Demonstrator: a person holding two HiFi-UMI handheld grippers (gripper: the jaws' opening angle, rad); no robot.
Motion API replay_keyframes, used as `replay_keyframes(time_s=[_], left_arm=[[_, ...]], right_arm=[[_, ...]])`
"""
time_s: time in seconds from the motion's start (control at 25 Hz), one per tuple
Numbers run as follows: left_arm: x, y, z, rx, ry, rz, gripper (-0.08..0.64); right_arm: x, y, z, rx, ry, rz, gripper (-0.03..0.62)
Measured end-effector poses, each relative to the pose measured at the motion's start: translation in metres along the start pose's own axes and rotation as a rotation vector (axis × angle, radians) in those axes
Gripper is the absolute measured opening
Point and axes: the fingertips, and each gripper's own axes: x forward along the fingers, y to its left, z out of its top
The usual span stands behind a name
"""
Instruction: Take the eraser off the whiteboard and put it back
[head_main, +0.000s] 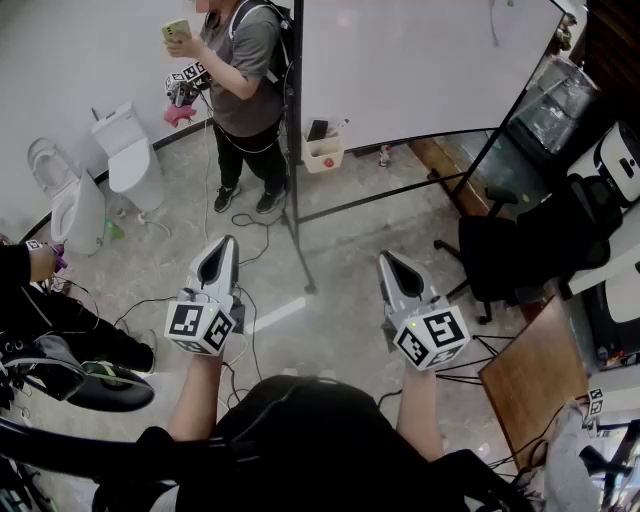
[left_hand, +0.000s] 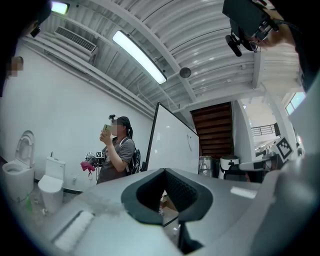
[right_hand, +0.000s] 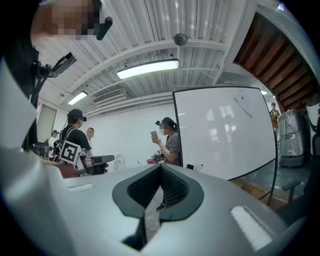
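Whiteboard (head_main: 420, 70) on its stand, w/ a person (head_main: 245, 75) just beside its left edge. Both grippers were well apart from it: left gripper (head_main: 224, 243) and right gripper (head_main: 386, 260) each had jaws pressed together w/ nothing between. Small box (head_main: 325, 155) hung at the board's lower-left corner w/ a dark block (head_main: 317, 130) standing in it, prob. the eraser but too small to confirm. Step in hand, by my read, was the approach: go in clear of the person and floor cables (head_main: 255, 222), open the right jaws before reaching, and take the block across its narrow faces.
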Motion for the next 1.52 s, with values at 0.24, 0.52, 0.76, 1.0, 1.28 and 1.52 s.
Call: replay_keyframes(time_s=[0.24, 0.52, 0.76, 1.0, 1.28, 1.52], left_arm=[[0.0, 0.001, 0.002, 0.002, -0.002, 0.002, 0.005], [0.002, 0.0, 0.001, 0.004, -0.005, -0.001, 0.005], [0.003, -0.002, -0.002, -0.006, 0.0, 0.001, 0.003], [0.004, -0.006, -0.007, -0.008, 0.003, -0.006, 0.003], [0.014, -0.013, -0.01, -0.008, 0.0, 0.002, 0.003], [0.025, -0.028, -0.013, 0.011, 0.0, 0.007, 0.003]], right_arm=[[0.0, -0.002, 0.0, -0.002, 0.003, -0.008, 0.008], [-0.002, -0.009, -0.003, 0.04, -0.01, -0.023, 0.009], [-0.005, -0.015, -0.002, 0.049, -0.013, -0.035, 0.009], [-0.008, -0.019, -0.001, 0.058, -0.03, -0.032, 0.009], [-0.01, -0.03, -0.007, 0.062, -0.011, -0.016, 0.009], [-0.014, -0.044, -0.003, 0.078, -0.027, 0.017, 0.009]])
